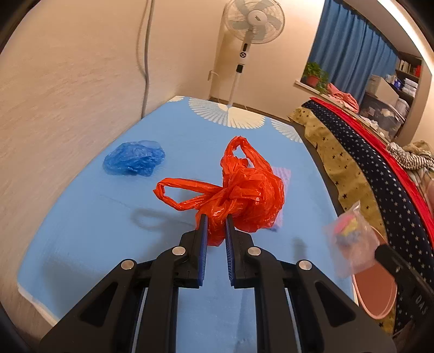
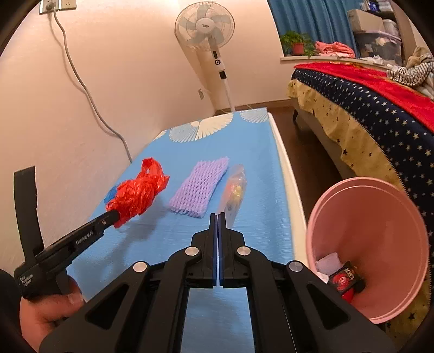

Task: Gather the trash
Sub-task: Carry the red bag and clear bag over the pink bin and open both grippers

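Blue cloth with white fan patterns is covering the low table [image 2: 252,173] that is running away from both cameras toward a standing fan [image 2: 204,25] at twelve o'clock, with a bed under a starred blanket [image 2: 379,114] lying off at two o'clock.

Seen from the left wrist, the left gripper [image 1: 216,226] is clamping its blue pads onto a crumpled red plastic bag [image 1: 244,192], whose bunched body is sitting just beyond the fingertips at twelve o'clock while its two handle loops are splaying out toward ten and twelve. A crumpled blue plastic cover [image 1: 134,158] is lying on the cloth at ten o'clock, well apart from the bag.

From the right wrist, the right gripper [image 2: 217,217] is pressing its fingers fully together, pinching the corner of a clear packet with colourful contents [image 2: 233,192], which is hanging just past the tips at twelve o'clock. A purple foam net sleeve [image 2: 198,187] is resting on the cloth at eleven o'clock, just beside the packet. A person's hand [image 2: 46,312] is gripping the left tool's handle at eight o'clock.

A pink bin [image 2: 371,244] is standing beside the table at three o'clock, holding white paper and a dark wrapper with red print [image 2: 344,279].
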Demonstrator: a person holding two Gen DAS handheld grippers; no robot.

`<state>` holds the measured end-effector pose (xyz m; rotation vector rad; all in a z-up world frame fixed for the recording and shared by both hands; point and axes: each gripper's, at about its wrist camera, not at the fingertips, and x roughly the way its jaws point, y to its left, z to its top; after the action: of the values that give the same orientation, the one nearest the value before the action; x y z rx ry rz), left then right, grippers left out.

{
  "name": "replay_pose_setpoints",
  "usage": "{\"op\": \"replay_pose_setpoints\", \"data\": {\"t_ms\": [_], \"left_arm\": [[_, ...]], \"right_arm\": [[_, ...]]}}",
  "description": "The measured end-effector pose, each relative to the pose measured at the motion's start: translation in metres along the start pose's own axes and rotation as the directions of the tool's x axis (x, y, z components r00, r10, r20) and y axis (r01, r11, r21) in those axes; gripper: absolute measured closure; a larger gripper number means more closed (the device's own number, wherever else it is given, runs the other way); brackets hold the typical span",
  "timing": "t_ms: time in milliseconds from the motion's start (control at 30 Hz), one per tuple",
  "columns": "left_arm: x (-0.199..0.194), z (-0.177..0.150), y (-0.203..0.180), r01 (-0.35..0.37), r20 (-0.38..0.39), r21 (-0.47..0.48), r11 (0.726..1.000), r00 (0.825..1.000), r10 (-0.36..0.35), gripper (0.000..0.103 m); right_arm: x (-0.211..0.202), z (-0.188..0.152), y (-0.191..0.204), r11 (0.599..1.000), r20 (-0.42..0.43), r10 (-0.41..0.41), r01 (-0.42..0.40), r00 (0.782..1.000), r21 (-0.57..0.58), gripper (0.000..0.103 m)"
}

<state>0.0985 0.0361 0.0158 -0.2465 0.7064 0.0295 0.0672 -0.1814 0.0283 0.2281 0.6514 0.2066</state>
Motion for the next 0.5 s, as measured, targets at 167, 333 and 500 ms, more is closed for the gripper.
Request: {"op": "replay_pose_setpoints", "data": {"t_ms": [167,333,500], "left_arm": [[-0.013,-0.010,-0.010,0.018,0.004,0.036,0.999,1.000,-0.018,0.091],[-0.022,-0.018,-0.020,0.034,0.011,0.075,0.997,0.999,-0.035,0.091],[-0.027,-0.020,-0.024,0.049,0.021,0.085,0.995,0.998,-0.051,0.091]], "right_arm": [[-0.014,0.001,-0.007,1.000,0.019,-0.027,0.027,0.999,0.006,0.102],[-0.030,0.007,-0.014,0.998,0.057,-0.066,0.066,0.996,0.004,0.102],[-0.043,0.011,-0.018,0.995,0.084,-0.102,0.103,0.991,-0.001,0.102]]}}
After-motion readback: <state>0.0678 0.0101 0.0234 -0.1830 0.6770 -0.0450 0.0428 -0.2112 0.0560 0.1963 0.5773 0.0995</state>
